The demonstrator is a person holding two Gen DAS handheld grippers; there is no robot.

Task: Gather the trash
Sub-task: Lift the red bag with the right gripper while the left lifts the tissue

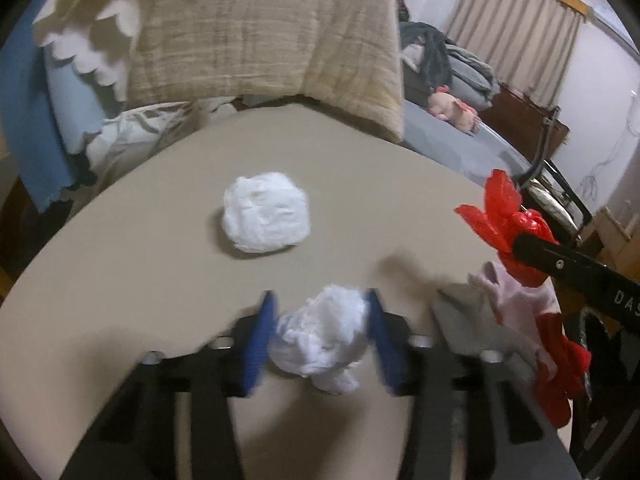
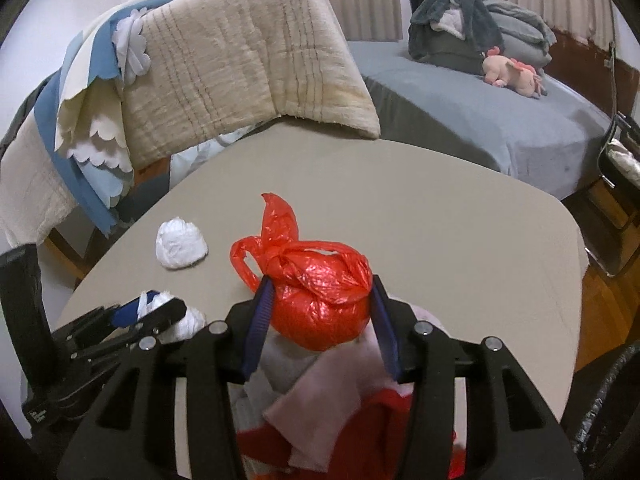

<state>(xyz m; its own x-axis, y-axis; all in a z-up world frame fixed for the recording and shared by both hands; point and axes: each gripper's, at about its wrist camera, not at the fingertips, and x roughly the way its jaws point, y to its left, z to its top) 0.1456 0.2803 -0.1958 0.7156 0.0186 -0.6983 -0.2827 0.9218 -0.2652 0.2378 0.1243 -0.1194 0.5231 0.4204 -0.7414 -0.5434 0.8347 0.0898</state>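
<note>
My left gripper is shut on a crumpled white tissue wad, held just above the beige table; it also shows in the right wrist view. A second white tissue wad lies on the table ahead, and shows in the right wrist view. My right gripper is shut on a knotted red plastic bag, held above the table's right side; the bag also shows in the left wrist view.
Pink, grey and red cloths lie on the table under the right gripper. A chair draped with a beige quilt stands at the far edge. A bed with a pink plush toy is behind.
</note>
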